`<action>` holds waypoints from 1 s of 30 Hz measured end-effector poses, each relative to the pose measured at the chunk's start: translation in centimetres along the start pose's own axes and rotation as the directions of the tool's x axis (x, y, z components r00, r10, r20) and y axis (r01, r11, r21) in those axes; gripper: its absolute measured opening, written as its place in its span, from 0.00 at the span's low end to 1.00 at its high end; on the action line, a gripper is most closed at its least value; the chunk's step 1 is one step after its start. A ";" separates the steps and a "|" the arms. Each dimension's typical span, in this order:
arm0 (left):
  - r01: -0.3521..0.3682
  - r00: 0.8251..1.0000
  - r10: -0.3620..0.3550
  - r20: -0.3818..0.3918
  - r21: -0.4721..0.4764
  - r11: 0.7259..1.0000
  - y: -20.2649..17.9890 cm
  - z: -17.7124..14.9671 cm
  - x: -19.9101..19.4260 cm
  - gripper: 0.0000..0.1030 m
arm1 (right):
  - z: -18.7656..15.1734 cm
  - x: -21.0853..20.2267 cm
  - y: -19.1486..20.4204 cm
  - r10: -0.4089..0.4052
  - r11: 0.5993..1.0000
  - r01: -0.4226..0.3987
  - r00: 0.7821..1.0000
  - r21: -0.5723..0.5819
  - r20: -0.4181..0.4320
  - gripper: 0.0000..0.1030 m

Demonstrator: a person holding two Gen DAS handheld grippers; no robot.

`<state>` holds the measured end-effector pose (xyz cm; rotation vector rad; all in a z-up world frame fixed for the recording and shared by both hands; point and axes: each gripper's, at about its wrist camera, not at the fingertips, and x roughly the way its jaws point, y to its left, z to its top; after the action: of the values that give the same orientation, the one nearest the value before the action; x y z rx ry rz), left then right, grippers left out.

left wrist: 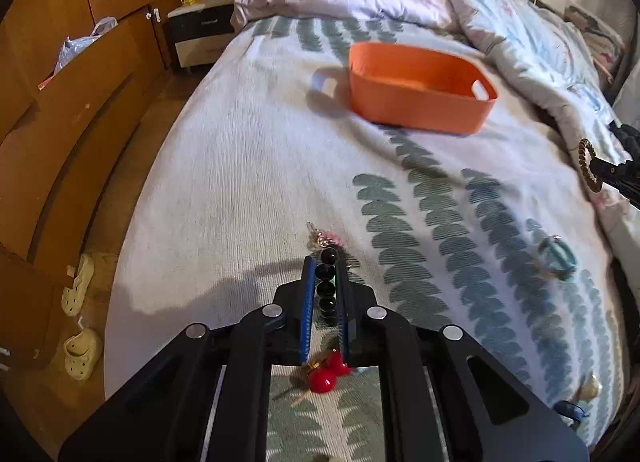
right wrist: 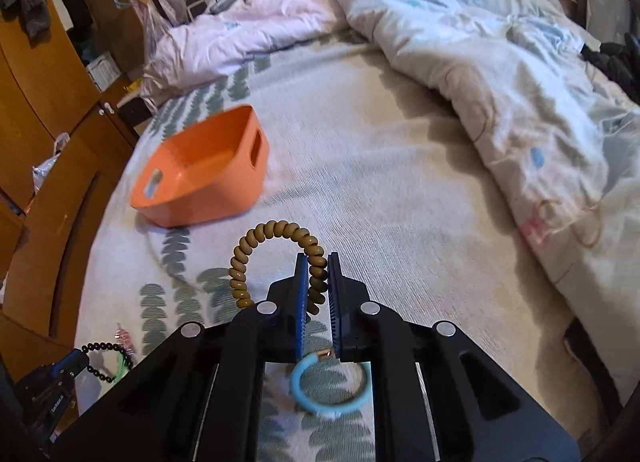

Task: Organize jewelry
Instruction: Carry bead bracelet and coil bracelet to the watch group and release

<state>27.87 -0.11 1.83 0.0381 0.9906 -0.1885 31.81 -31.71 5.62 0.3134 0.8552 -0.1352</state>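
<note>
Your left gripper (left wrist: 324, 282) is clamped on a black bead bracelet (left wrist: 326, 280), the beads stacked in a line between the blue pads, and your right gripper (right wrist: 318, 282) is pinched on one side of a tan spiral hair tie (right wrist: 276, 258), most of whose loop arches out free to the left of the jaws. Both loads look lifted off the bedspread (right wrist: 380, 182), with the orange bin (right wrist: 204, 170) lying farther off on the bed: ahead and slightly right for the left tool, ahead and to the left for the right one. The round beads are the likelier trouble, since they can roll between flat pads and the strand could slide out if you swing fast. The coil is springy and held by a thin section, so it may twist loose or catch the bin's rim on the way in. The bin sits on soft fabric and seems tilted, so a bump could tip or shove it. Both tools heading there together risk a collision. A blue ring (right wrist: 330, 390), red beads (left wrist: 328, 376) and a pink trinket (left wrist: 326, 238) lie on the bed near the grippers.
</note>
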 end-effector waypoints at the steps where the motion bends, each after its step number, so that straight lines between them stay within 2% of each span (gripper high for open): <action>1: 0.007 1.000 -0.007 0.009 -0.003 1.000 0.0 0.0 -0.6 0.10 | 0.0 -0.8 0.3 -0.001 1.000 0.001 1.000 -0.008 0.008 0.11; 6: 0.036 0.998 -0.036 0.056 0.004 0.999 -0.2 0.2 -3.1 0.10 | -1.5 -6.2 1.9 0.001 0.999 0.002 0.998 -0.054 0.061 0.11; 10: 0.069 0.994 -0.070 0.086 0.013 0.998 -0.5 -0.3 -5.4 0.10 | -3.4 -9.8 2.4 0.040 0.998 -0.036 0.995 -0.042 0.087 0.11; 15: 0.071 0.992 -0.074 0.107 0.030 0.997 -0.7 -1.8 -7.7 0.10 | -7.0 -13.4 3.3 0.082 0.996 -0.078 0.991 -0.040 0.103 0.11; 22: 0.039 0.992 -0.046 0.122 0.057 0.998 -1.3 -5.1 -10.7 0.10 | -12.5 -15.9 3.1 0.121 0.993 -0.121 0.990 -0.006 0.069 0.11; 30: -0.013 0.988 0.008 0.154 0.030 0.999 -1.6 -9.9 -13.7 0.10 | -17.9 -17.6 2.2 0.098 0.995 -0.099 0.994 0.015 0.041 0.11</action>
<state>12.14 1.42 7.91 0.0557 0.8339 -0.1942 7.99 -23.93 8.47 0.3676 0.7975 -0.0568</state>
